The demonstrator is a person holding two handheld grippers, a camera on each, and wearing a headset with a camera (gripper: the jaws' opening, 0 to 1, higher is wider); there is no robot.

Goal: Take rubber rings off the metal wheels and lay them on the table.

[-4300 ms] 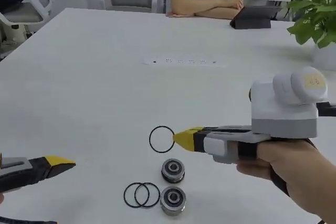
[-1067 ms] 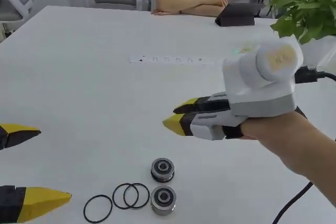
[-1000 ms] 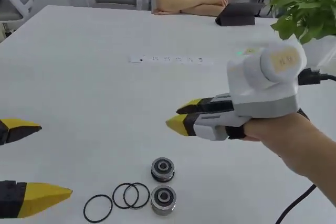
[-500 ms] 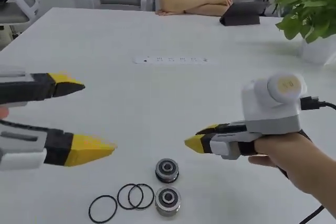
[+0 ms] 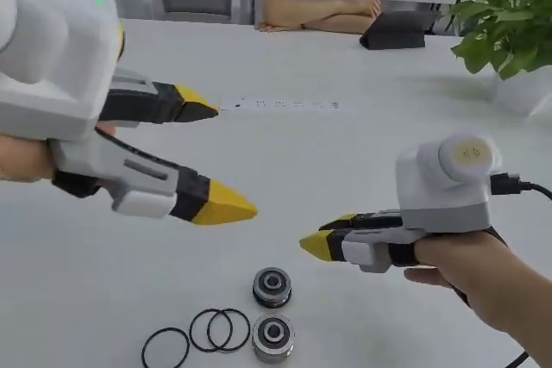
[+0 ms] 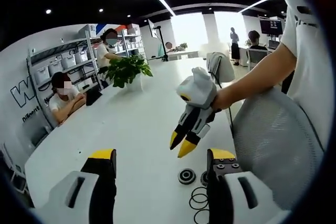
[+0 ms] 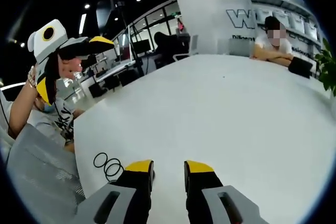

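Two metal wheels (image 5: 272, 286) (image 5: 272, 336) stand side by side near the table's front edge. Three black rubber rings lie flat to their left: one alone (image 5: 165, 349) and two overlapping (image 5: 221, 330). My left gripper (image 5: 220, 161) hovers high above the table at the left, jaws wide open and empty. My right gripper (image 5: 316, 243) hangs to the right of the wheels, above them, its jaws a narrow gap apart with nothing between. In the left gripper view a wheel (image 6: 186, 176) and rings (image 6: 199, 199) lie below the right gripper (image 6: 179, 144). The right gripper view shows the rings (image 7: 107, 165).
A white power strip (image 5: 289, 105) lies mid-table. At the far end a person sits with folded arms beside a dark tablet stand (image 5: 397, 32). A potted plant (image 5: 509, 23) stands at the back right. A black cable (image 5: 522, 185) trails from my right gripper.
My left gripper has risen from the lower left, up and to the right, staying open. The right gripper dropped lower. The ring it held 4.3 s ago now lies beside the other two.
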